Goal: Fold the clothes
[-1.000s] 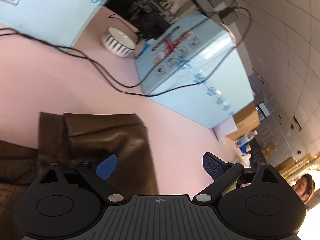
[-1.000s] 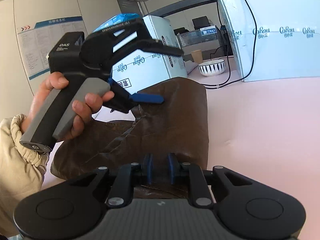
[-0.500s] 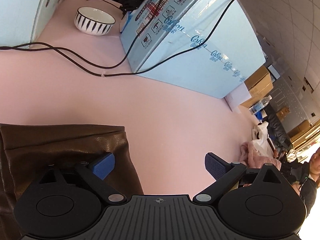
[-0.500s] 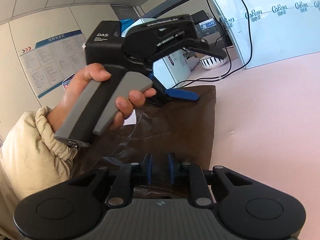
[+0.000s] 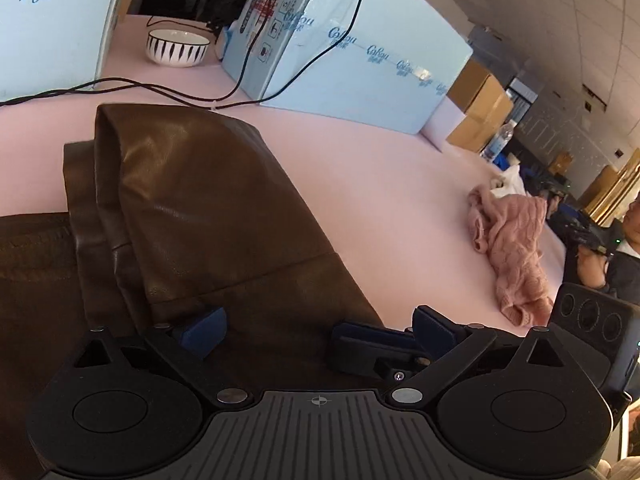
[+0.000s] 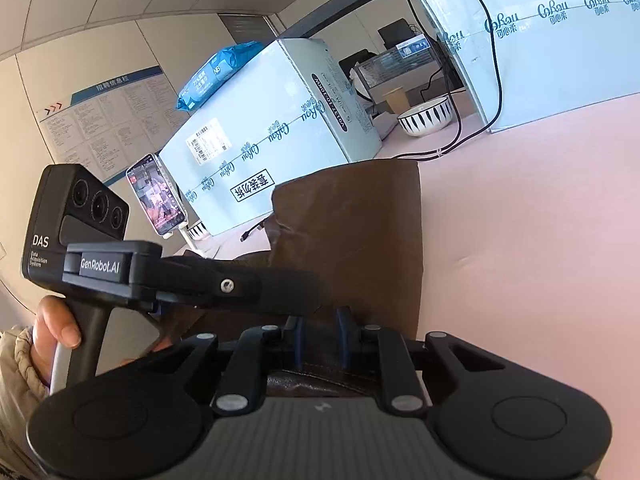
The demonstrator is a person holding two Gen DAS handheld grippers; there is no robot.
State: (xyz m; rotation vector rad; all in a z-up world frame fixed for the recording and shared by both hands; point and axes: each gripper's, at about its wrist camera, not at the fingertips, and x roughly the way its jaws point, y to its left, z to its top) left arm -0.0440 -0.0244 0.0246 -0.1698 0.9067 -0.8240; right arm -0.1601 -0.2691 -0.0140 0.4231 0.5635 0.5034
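Since the brown leather-look garment [image 5: 208,208] seems heavy, slick and floppy, its hem suits gripping; right gripper [image 6: 318,334] jaws clamp it, left gripper [image 5: 320,326] jaws stand apart.

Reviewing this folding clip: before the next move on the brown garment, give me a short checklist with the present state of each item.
1. Right gripper pinching the brown garment: ok, pads close together with the edge between them.
2. Left gripper free to grasp: ok, jaws wide, nothing between the pads.
3. Left gripper over the garment: ok, the fabric lies beneath it.
4. Grippers apart: cannot tell, they sit very close together.
5. Table beside the garment bare for folding: ok.
6. Pink sweater and cables off the garment: ok.
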